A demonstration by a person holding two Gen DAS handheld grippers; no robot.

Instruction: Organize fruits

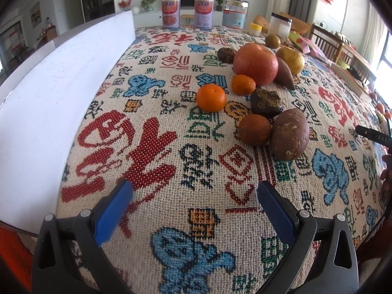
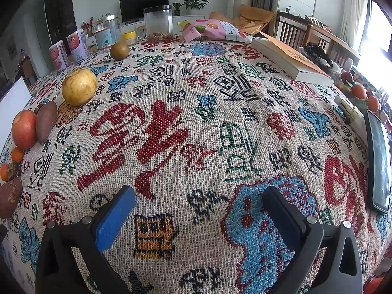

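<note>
Woven cloth patterned with red, blue and green characters covers the whole worktop (image 1: 171,132), and a living room with a dark television and potted plants lies behind it. Along the left edge, seen from my left wrist, stands a long white board (image 1: 49,93). On the far right of the other view lie a thick book (image 2: 291,61) with an orange cover and a pink snack bag (image 2: 210,30) behind it. At the back edge stand two purple-labelled cans (image 1: 171,13), a clear jar (image 1: 234,16) and a small yellow-lidded jar (image 1: 255,29). The fruits sit in a loose cluster right of centre in the left view: a large red apple (image 1: 256,63), with a yellow pear (image 1: 291,58) behind it and a slim sweet potato (image 1: 285,74) leaning against its right side. Nearer me is a rounder brown sweet potato (image 1: 289,134), touching a brownish round fruit (image 1: 254,129) on its left. A dark wrinkled fruit (image 1: 265,103) lies just behind those two. Two tangerines (image 1: 211,97) sit to the left, apart from each other. My left hand-held gripper (image 1: 194,191) hovers low over bare cloth, released, blue pads wide apart and nothing between them. My right hand-held gripper (image 2: 198,196) is likewise spread and empty, over cloth well right of the fruit.
</note>
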